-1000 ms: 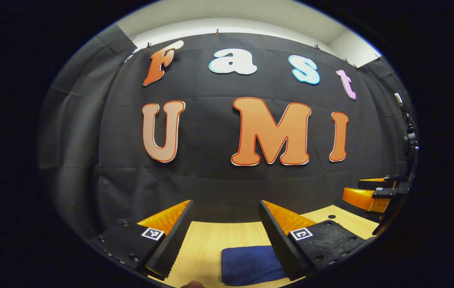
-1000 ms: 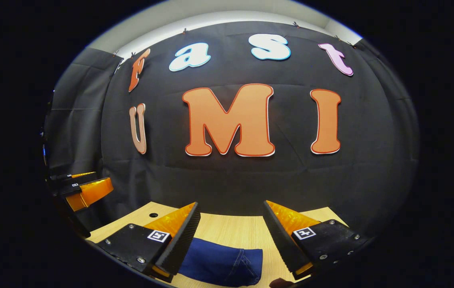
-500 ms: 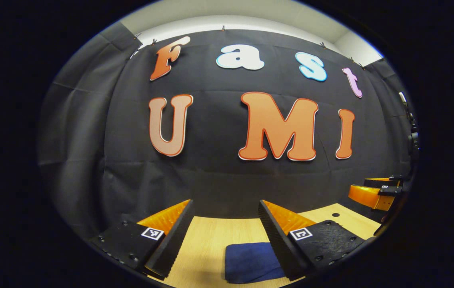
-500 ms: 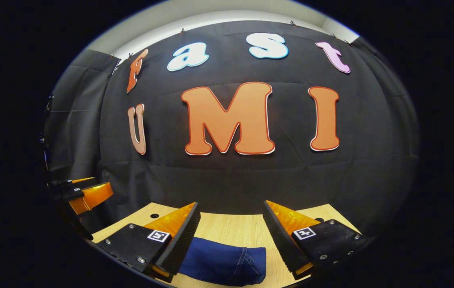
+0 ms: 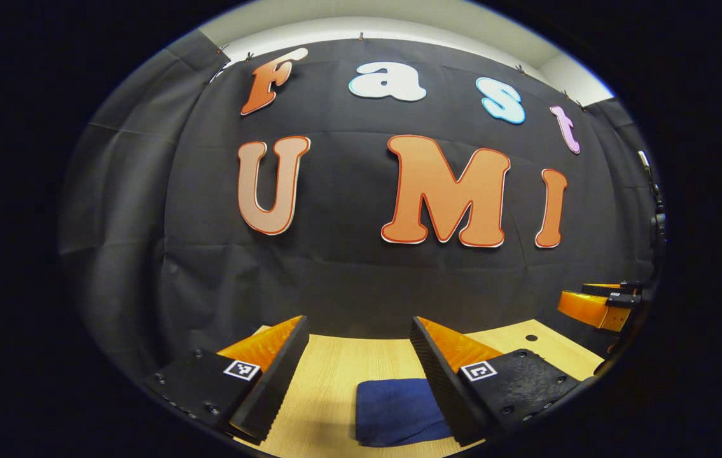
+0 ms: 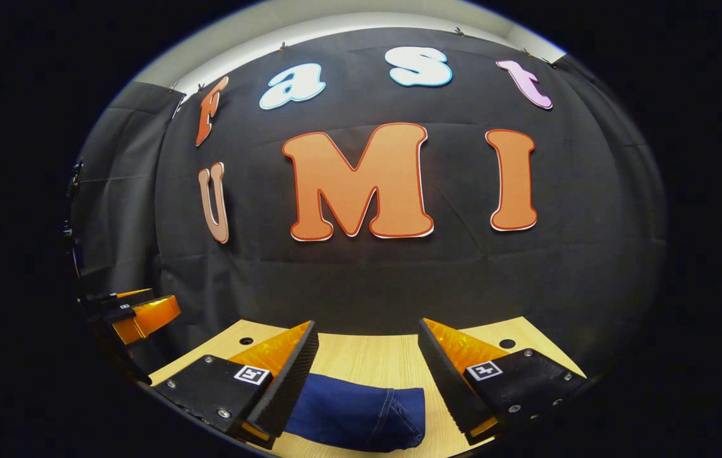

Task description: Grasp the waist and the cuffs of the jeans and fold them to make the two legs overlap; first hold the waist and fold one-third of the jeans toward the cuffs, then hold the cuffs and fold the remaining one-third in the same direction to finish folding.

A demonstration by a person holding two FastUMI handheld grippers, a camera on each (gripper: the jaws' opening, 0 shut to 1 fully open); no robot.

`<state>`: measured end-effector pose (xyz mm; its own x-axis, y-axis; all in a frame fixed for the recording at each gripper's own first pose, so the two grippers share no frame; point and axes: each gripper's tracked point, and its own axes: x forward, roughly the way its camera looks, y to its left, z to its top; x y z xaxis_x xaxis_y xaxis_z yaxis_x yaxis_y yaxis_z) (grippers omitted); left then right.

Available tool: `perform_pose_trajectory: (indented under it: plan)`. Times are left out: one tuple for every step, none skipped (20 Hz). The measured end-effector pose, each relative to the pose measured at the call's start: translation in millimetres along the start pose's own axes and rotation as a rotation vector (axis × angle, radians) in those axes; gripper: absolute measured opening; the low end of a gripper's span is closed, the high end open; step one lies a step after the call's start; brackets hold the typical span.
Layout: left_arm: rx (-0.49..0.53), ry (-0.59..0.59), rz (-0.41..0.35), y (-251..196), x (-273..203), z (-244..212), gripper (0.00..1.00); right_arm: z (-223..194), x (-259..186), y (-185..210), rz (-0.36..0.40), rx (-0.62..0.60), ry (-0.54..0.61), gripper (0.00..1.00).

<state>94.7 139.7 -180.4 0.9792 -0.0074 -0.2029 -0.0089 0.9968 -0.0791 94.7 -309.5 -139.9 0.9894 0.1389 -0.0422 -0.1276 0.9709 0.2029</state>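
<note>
Left gripper view first: the left gripper (image 5: 357,375) hangs above the table (image 5: 326,388) with its 2 fingers spread wide, nothing between them, nothing touched. Each finger carries a small square black-and-white marker tag (image 5: 241,369), a coded pattern and no readable words. Just below and between the fingers sits the jeans (image 5: 395,410), a compact dark blue bundle folded flat on the light wood, its right side tucked behind the right finger.

Over to the right gripper view: the right gripper (image 6: 367,375) is the same story, fingers well apart, gripping nothing, clear of the cloth. The jeans (image 6: 361,413) lie low in the picture, running from behind the left finger toward the middle, with a stitched seam showing near their right end. More bare table (image 6: 373,359) stretches beyond the bundle.

Farther out, each camera catches the other tool at the edge: the right gripper (image 5: 599,308) far right in the left gripper view, the left gripper (image 6: 138,315) far left in the right gripper view, both held above the table's corners. A small round hole (image 5: 531,338) marks the tabletop near the far right corner; the right gripper view shows 2 such holes (image 6: 246,341).

Back of everything, the black cloth wall (image 6: 361,280), pinned along the top edge beneath a pale ceiling (image 5: 367,22).
</note>
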Motion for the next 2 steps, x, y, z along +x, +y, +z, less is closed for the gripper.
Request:
perform_pose_trajectory:
  plan:
    - [-0.003, 0.001, 0.001, 1.0, 1.3, -0.7, 0.98, -0.2, 0.6, -1.2, 0.0, 0.0, -0.001, 0.97]
    - [-0.006, 0.002, 0.001, 1.7, 2.8, -0.6, 0.98, 1.1, 0.3, -1.1, -0.003, -0.002, -0.003, 0.96]
